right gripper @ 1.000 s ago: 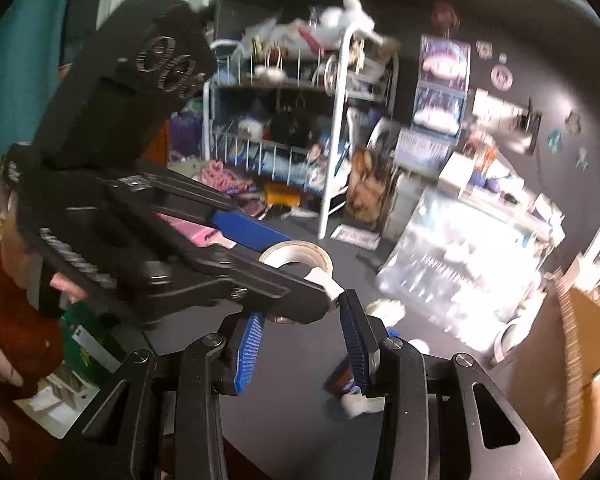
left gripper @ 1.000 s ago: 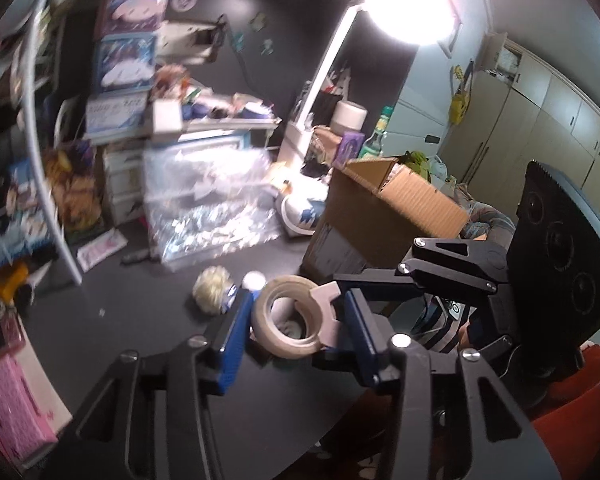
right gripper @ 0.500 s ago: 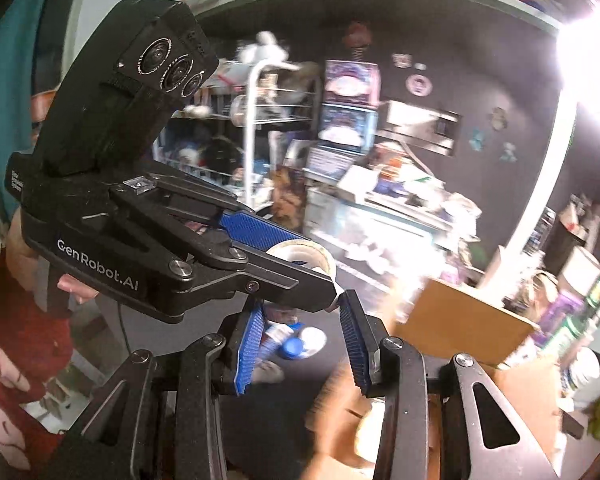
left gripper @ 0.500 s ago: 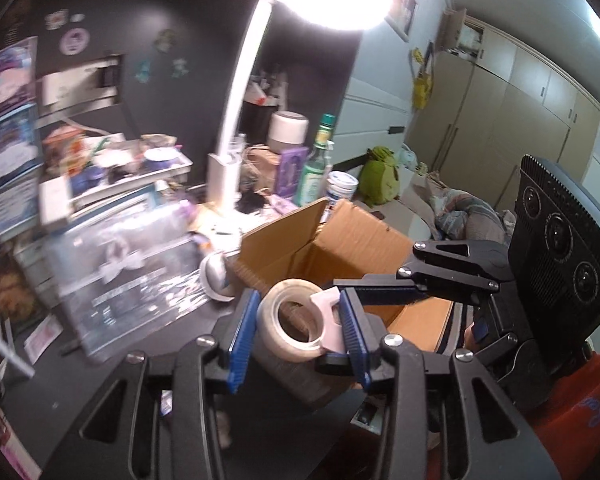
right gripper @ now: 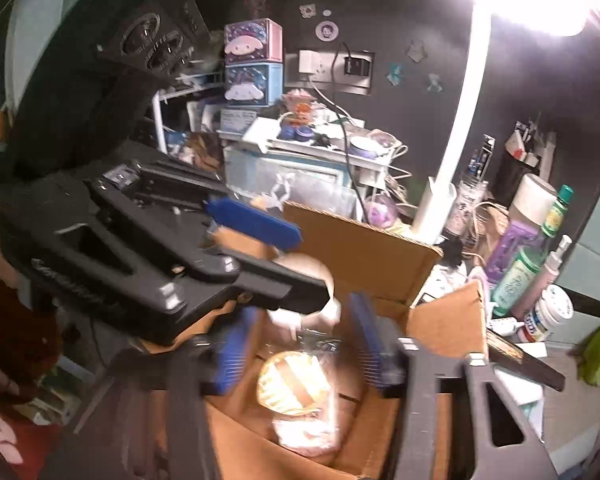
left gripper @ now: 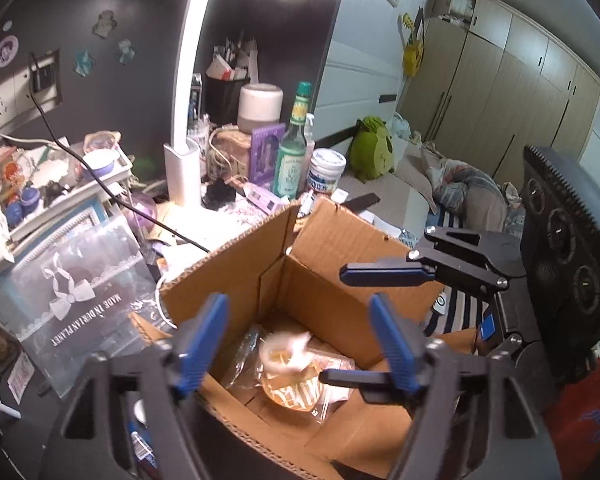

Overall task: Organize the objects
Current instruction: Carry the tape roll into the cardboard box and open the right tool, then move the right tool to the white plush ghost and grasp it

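My left gripper (left gripper: pixel 300 340) is open and empty above an open cardboard box (left gripper: pixel 236 276). A white tape roll (left gripper: pixel 285 354), blurred, is below the jaws inside the box, over clear-wrapped packets (left gripper: pixel 296 390). My right gripper (right gripper: pixel 300 344) is open and empty, also over the box (right gripper: pixel 364 248). The left gripper (right gripper: pixel 256 248) shows in the right wrist view from the left, with the blurred tape roll (right gripper: pixel 320 280) partly behind its lower finger. The right gripper (left gripper: pixel 364 324) shows in the left wrist view at the right.
A white lamp post (left gripper: pixel 182 176) stands behind the box. Bottles and jars (left gripper: pixel 292 160) crowd the desk beyond it. A clear plastic bag (left gripper: pixel 76 292) lies to the left. A shelf of boxes (right gripper: pixel 252 64) sits at the back.
Both grippers moved right, from the dark desk to above the box. The left gripper opened and let go of the tape roll, which now drops into the box.
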Tool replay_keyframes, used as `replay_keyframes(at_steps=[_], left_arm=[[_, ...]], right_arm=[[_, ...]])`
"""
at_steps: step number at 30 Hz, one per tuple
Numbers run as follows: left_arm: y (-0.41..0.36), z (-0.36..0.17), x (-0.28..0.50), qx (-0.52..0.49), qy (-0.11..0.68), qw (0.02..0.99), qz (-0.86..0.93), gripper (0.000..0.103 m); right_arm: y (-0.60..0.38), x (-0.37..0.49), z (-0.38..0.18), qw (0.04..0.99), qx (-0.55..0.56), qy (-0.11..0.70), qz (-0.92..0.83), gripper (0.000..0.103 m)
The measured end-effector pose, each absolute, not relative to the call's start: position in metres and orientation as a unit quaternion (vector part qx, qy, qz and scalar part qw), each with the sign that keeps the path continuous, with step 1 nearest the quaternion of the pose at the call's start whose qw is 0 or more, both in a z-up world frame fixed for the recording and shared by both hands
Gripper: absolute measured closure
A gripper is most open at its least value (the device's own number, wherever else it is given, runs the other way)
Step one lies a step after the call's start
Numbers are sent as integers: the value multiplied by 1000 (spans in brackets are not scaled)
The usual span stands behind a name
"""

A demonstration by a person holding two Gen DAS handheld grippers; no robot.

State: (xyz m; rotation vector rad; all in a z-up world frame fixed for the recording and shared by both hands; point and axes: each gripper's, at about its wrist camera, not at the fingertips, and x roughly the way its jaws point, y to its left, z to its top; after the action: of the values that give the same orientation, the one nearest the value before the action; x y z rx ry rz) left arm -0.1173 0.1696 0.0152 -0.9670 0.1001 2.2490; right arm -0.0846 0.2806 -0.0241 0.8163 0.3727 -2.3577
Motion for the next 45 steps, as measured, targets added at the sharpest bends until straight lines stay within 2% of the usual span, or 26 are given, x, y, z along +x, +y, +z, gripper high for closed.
replay_keyframes(at_steps=[12, 18, 24, 32, 43, 45], left_arm=[[100, 40, -84, -322, 12, 289, 902, 26], [38, 47, -53, -289, -12, 239, 927, 24], [-24, 27, -26, -278, -40, 181, 942, 17], [-71, -25, -7, -298, -62, 132, 943, 16], [-87, -77, -4, -343, -70, 127, 928, 16], [-88, -79, -5, -346, -71, 131, 926, 16]], right_arm=[[270, -75, -13, 297, 304, 135, -895, 45], [230, -56, -1, 334, 284, 143, -887, 45], [172, -34, -6, 390, 282, 148, -864, 45], [108, -18, -63, 431, 338, 146, -824, 45], [105, -44, -159, 322, 409, 174, -836, 46], [107, -51, -168, 311, 416, 179, -836, 49]])
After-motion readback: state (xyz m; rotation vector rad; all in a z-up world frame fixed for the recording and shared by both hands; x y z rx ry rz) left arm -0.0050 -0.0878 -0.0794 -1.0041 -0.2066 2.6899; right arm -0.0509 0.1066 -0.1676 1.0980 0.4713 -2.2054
